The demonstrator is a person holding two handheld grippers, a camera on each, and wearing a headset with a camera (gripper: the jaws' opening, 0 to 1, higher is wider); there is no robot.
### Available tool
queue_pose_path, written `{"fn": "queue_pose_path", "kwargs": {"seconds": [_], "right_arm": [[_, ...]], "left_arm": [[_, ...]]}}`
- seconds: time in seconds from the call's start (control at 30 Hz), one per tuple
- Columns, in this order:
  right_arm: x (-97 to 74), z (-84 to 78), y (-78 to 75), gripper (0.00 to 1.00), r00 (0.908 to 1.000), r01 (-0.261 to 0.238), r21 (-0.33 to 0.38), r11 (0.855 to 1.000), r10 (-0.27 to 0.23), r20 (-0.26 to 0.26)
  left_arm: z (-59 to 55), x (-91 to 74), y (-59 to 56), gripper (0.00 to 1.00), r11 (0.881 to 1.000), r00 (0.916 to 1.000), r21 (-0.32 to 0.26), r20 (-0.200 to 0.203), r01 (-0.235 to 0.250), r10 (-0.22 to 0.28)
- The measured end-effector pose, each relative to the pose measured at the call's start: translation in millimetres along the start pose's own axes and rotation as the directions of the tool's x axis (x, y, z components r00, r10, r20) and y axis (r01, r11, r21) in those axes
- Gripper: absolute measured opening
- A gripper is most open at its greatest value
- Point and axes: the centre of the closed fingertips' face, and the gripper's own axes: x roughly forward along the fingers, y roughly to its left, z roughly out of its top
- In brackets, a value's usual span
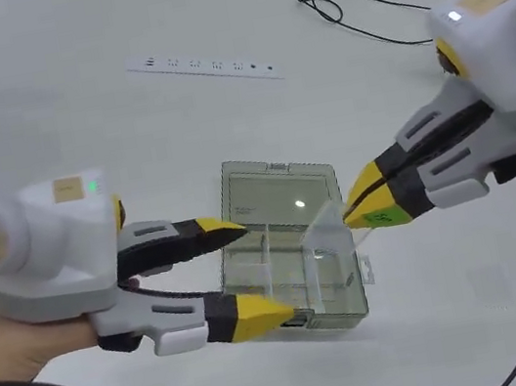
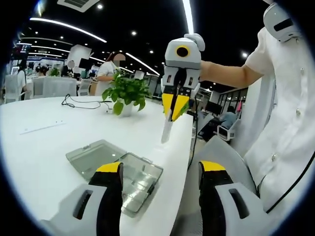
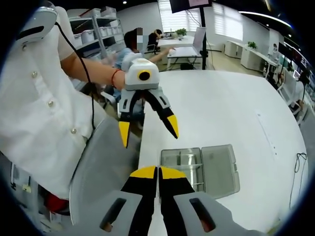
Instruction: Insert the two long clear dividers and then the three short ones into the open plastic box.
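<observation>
While R hand-held gripper (image 1: 352,209) grips 1 divider (image 1: 330,240) | 1 box (image 1: 333,316)

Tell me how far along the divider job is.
Done: some clear dividers already stand in the open box; count unclear. In hand: right tool pinches another clear divider over the box; left tool open alongside. Left: seat it, plus any others.

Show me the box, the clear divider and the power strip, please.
box (image 1: 276,192), head view, on its open lid.
clear divider (image 2: 166,132), left gripper view, on its middle.
power strip (image 1: 207,67), head view, on its middle.
</observation>
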Motion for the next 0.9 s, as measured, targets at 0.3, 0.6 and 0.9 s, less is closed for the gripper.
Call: {"fn": "queue_pose_path", "kwargs": {"seconds": [0.3, 0.6, 0.9], "right_arm": [[19.8, -12.6, -25.9, 0.02, 0.9987, 0.051, -0.002, 0.999, -0.051, -0.007], [49.8, -37.4, -50.5, 0.02, 0.9975, 0.069, 0.002, 0.998, -0.069, 0.015], [70.1, -54.6, -54.2, 0.02, 0.9975, 0.068, 0.023, 0.997, -0.069, 0.015]], "left_arm": [[-18.4, -4.2, 13.9, 0.82, 0.999, 0.9977, 0.030, -0.050, -0.043, 0.045], [-32.2, -5.0, 22.6, 0.98, 0.998, 0.9945, 0.022, -0.080, -0.066, 0.068], [-39.5, -4.9, 23.8, 1.00, 0.997, 0.9921, 0.013, -0.102, -0.072, 0.073]]}}
